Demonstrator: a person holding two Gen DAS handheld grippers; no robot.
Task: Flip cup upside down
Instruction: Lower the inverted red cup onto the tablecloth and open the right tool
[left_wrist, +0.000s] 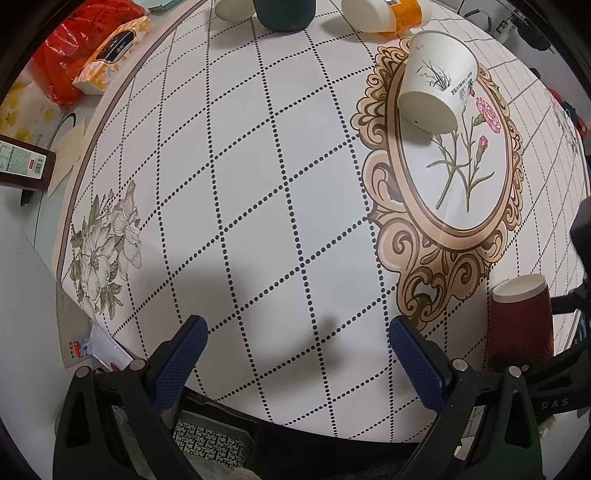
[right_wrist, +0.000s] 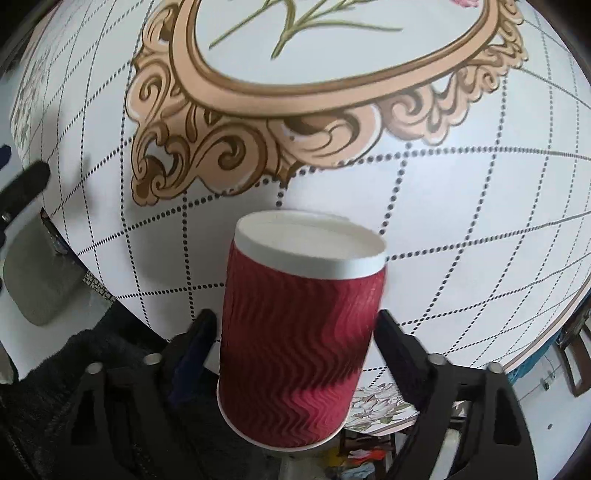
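The right gripper (right_wrist: 295, 336) pinched the red ripple cup (right_wrist: 299, 332) btwn its fingers, base end pointing away from the cam w/ its white bottom rim showing, held over the edge of the patterned tablecloth (right_wrist: 461, 221). The left gripper (left_wrist: 297, 354) hung w/ fingers spread wide, nothing btwn them, above the cloth. A white paper cup (left_wrist: 439, 79) sat upside down on the oval flower print, well apart from the red one.
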